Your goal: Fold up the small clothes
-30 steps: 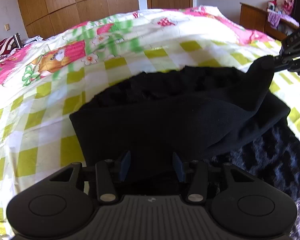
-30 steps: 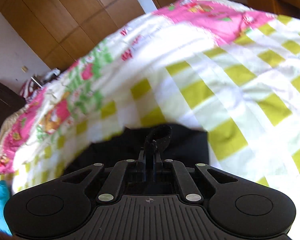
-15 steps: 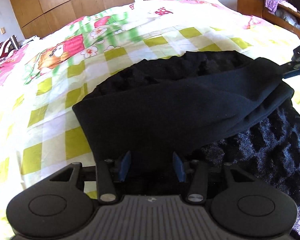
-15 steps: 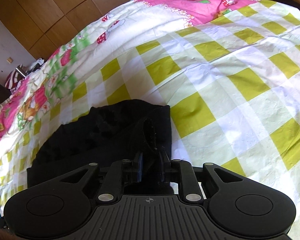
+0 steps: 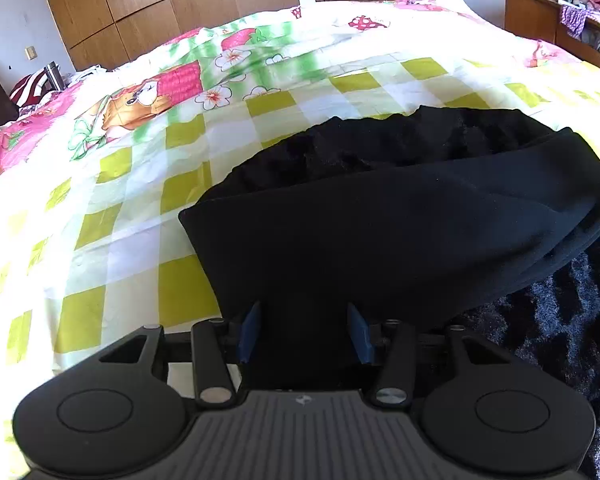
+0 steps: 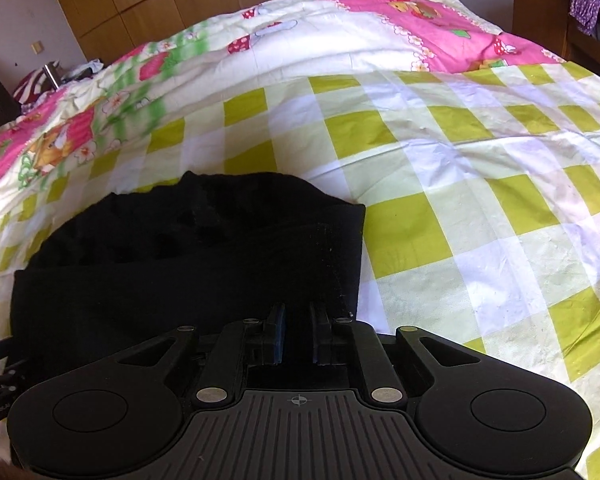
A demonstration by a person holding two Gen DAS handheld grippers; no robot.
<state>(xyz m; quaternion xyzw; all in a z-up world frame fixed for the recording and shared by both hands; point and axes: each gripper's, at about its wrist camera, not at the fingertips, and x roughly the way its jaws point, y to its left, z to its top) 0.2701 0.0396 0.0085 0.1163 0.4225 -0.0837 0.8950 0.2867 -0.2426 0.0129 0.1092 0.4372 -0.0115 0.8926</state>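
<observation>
Both tongs' tips (fabric-hidden) unreadable.

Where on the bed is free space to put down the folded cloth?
The checked bedsheet is bare right of the black garment, and also left of it. Near the left gripper it is crowded: dark fuzzy fabric lies there.

bright daylight — glare on bedspread (image 5: 340, 40) | sharp focus | fisheye bending, dark corners

black garment (image 5: 380, 232) cut off right, dresser (image 5: 560, 28) items blurred
</observation>
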